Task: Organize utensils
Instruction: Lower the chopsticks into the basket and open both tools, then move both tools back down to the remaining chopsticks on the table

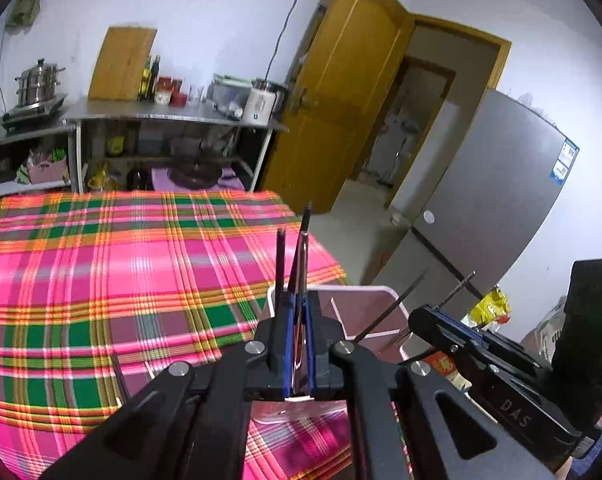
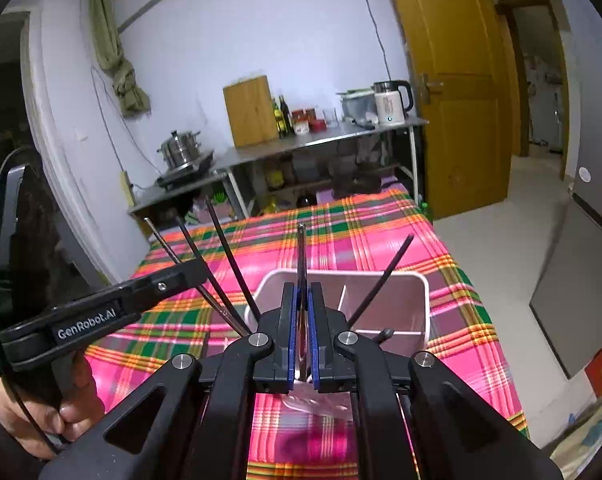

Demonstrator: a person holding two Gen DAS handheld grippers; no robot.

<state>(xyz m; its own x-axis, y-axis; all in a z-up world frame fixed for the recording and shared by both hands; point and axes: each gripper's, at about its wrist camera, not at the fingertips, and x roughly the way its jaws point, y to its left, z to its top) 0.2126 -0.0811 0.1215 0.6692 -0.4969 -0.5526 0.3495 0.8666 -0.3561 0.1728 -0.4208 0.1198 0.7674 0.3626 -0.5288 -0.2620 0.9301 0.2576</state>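
My left gripper [image 1: 299, 300] is shut on a bundle of black chopsticks [image 1: 280, 260] that stick up past its blue pads, with a shiny flat piece among them. It also shows at the left of the right wrist view [image 2: 197, 268], the chopsticks [image 2: 229, 248] fanning upward. My right gripper [image 2: 301, 292] is shut on a thin metal utensil [image 2: 301, 256] standing upright; its lower end is hidden. Both grippers hover just in front of a white divided bin [image 1: 381, 289] [image 2: 381, 274]. One black chopstick [image 2: 385, 276] leans inside the bin. The right gripper [image 1: 419, 318] appears beside the bin.
The bin stands on a table with a pink, green and orange plaid cloth [image 1: 101, 280] [image 2: 381, 220]. Behind it is a steel shelf [image 2: 321, 140] with a kettle, pot, bottles and a cutting board. A yellow door [image 1: 341, 100] and a grey fridge [image 1: 501, 200] stand right. A hand [image 2: 41, 412] grips the left handle.
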